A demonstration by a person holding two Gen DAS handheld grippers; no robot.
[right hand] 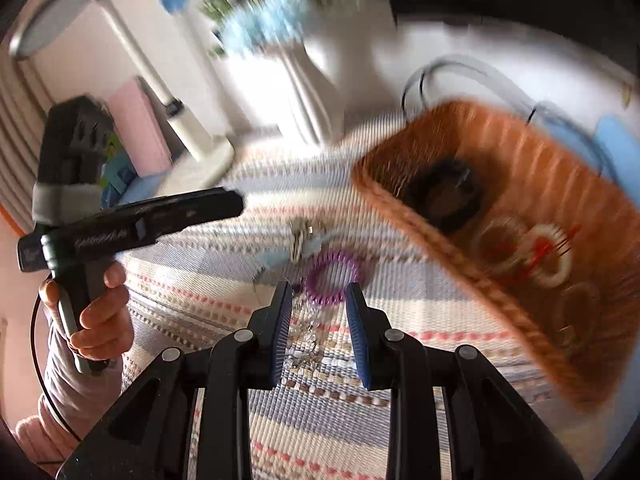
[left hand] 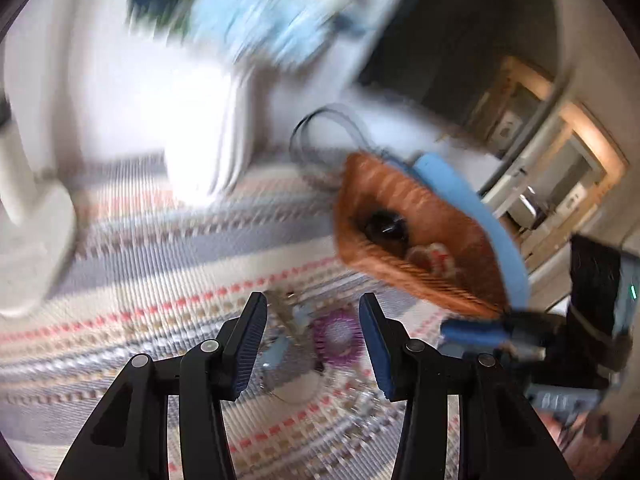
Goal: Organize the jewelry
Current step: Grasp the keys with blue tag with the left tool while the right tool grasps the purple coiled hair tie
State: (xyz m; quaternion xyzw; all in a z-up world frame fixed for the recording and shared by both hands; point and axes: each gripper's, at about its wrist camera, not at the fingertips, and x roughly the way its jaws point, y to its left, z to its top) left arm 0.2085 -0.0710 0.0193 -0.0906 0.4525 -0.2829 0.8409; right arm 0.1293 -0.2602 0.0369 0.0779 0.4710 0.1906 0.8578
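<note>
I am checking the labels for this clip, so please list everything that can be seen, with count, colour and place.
basket: one, orange-brown wicker, right on the mat
black ring: one, in the basket
white ring: one, in the basket
spiral ring: one, purple, on the mat
mat: one, striped, woven
lamp: one, white, behind the mat
flowers: blurred, blue, at the back
left gripper: one, black, open, empty
right gripper: one, black, open, empty
left hand: on its handle
</note>
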